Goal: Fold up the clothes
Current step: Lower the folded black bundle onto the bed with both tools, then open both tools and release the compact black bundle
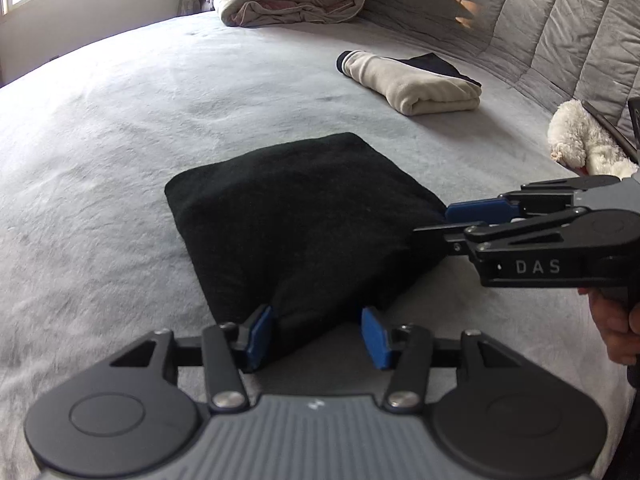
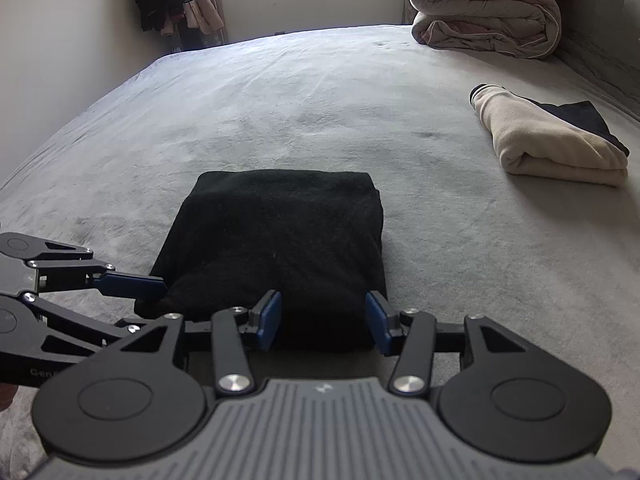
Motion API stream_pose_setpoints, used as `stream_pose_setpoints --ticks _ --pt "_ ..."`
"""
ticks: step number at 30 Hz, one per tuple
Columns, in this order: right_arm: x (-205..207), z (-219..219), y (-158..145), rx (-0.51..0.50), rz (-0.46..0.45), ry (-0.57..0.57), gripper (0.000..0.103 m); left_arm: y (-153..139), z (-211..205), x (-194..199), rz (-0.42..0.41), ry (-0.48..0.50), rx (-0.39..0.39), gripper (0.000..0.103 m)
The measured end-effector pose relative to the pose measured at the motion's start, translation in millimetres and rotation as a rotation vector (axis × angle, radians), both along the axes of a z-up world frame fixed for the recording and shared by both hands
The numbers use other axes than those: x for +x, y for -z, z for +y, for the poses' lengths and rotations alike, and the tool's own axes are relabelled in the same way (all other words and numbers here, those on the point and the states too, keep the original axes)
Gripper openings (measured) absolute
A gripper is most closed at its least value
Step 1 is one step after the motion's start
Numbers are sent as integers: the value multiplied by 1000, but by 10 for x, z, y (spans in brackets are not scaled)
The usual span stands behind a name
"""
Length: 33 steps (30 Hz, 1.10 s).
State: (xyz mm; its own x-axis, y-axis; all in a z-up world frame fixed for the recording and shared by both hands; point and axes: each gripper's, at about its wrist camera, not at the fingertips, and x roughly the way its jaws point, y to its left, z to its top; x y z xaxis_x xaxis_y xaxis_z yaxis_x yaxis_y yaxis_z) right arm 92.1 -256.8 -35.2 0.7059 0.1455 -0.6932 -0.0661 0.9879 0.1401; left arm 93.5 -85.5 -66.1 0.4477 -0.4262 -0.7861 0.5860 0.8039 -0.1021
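On the bed, the folded black cloth lies right ahead of both half-open grippers, left gripper and right gripper, neither squeezing it.

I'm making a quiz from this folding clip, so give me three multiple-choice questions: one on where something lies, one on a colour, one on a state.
1. Where does the beige garment lie?
A. On top of the black garment
B. Apart from it on the bed
C. Between gripper fingers

2. What colour are the left gripper's pads?
A. Red
B. Blue
C. Yellow

3. How is the black garment?
A. Spread out flat
B. Hanging
C. Folded into a compact block

Answers: B, bare bed shows between them; B, both pads are blue; C, it lies as a thick square.
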Motion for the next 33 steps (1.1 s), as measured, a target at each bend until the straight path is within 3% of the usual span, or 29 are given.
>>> stream_pose_setpoints --ticks 3,5,8,14,22,25,29,33 --pt "-30 -54 -52 1 6 -6 56 -50 32 4 66 14 -7 63" --pt "-36 -103 -92 23 11 -8 66 -80 68 28 105 15 -18 67" --pt "-10 -202 -146 66 26 -6 68 -123 121 69 149 8 -24 74" --pt "99 -326 -201 118 129 20 69 -190 111 111 139 -19 89 81" --pt "212 -339 -195 120 305 5 74 -218 30 141 135 31 189 89" --pt "259 -365 -182 135 326 -1 75 -199 41 223 171 45 167 89" --pt "355 -466 -138 189 359 -1 76 -136 154 418 272 81 52 89" --pt "468 -646 -79 278 398 9 76 -38 326 626 315 89 -15 89"
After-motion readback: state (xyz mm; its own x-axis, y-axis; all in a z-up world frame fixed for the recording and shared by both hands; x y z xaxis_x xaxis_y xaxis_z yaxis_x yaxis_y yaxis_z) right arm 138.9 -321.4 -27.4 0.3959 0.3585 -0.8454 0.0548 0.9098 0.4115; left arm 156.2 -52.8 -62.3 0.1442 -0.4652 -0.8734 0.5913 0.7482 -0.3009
